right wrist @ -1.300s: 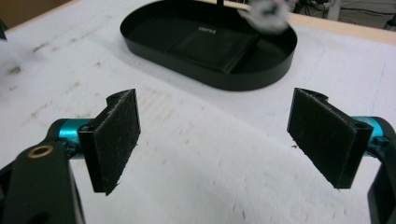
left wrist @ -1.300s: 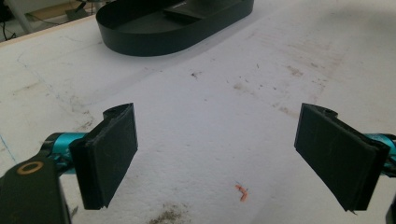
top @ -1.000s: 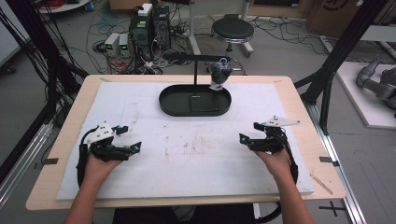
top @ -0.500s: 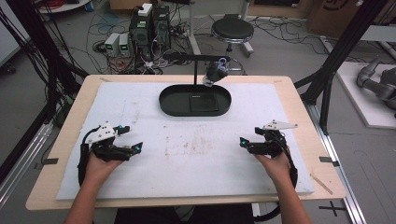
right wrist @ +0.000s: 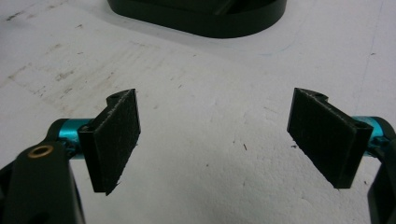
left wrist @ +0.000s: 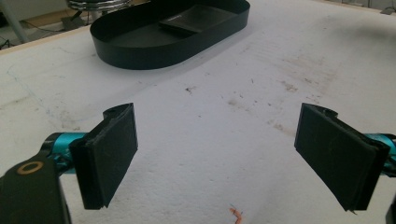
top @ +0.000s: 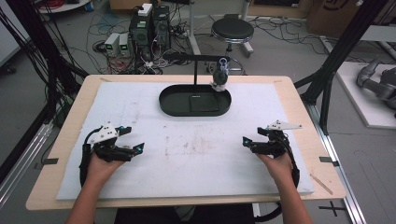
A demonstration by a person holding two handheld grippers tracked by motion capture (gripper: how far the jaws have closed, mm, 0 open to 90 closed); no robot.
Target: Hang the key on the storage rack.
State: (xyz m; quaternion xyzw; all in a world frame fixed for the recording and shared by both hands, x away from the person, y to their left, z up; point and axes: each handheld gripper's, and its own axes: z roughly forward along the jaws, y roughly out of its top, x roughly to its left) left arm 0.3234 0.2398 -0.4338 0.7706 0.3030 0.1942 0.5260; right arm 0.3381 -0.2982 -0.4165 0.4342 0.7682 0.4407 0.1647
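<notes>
even, bright indoor light, soft shadows

the white mat (top: pixel 196 140) reads bright without glare; the black oval tray (left wrist: pixel 140 51) throws a faint near-side shadow. the high view is slightly soft; both gripper views blur toward the far edge.

You won't find any readable text here: the small white mark on the black tray's (top: pixel 170 105) insert (tabletop's far edge) is too blurred.

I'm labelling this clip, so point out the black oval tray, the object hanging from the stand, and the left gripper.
black oval tray (top: pixel 170 108), high view, left rim.
hanging object (top: pixel 220 77), high view, its round body.
left gripper (top: pixel 135 140), high view, between its fingertips.
</notes>
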